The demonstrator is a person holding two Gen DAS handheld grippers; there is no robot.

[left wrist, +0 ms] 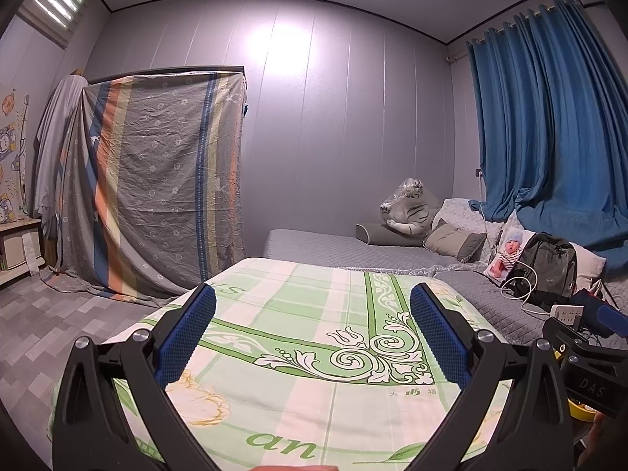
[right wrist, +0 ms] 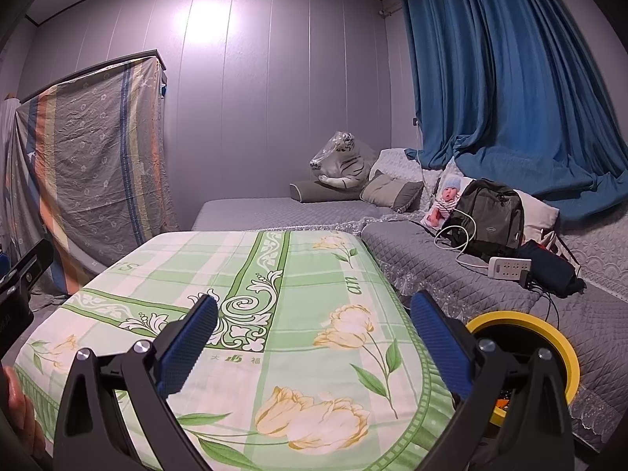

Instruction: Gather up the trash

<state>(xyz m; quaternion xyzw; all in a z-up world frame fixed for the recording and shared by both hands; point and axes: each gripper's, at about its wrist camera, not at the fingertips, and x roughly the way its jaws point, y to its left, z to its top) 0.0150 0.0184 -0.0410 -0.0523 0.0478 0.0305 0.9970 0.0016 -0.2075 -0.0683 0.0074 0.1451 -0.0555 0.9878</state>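
My left gripper [left wrist: 312, 300] is open above a table draped in a green floral cloth [left wrist: 298, 337], with nothing between its blue pads. My right gripper [right wrist: 314, 310] is open too, over the same cloth [right wrist: 251, 314], and holds nothing. A yellow-rimmed bin [right wrist: 549, 337] stands low at the right, just behind the right finger; something orange shows inside it. In the left wrist view a sliver of that yellow bin [left wrist: 581, 410] peeks out under the right gripper's black body [left wrist: 588, 369]. No loose trash shows on the cloth.
A grey quilted sofa bed [right wrist: 451, 282] runs behind and right of the table, bearing a backpack [right wrist: 490, 212], a power strip [right wrist: 510, 269], a doll [right wrist: 445, 200], cushions and a plush tiger [right wrist: 341, 161]. Blue curtains [right wrist: 510, 78] hang right. A cloth-covered wardrobe [left wrist: 165, 180] stands left.
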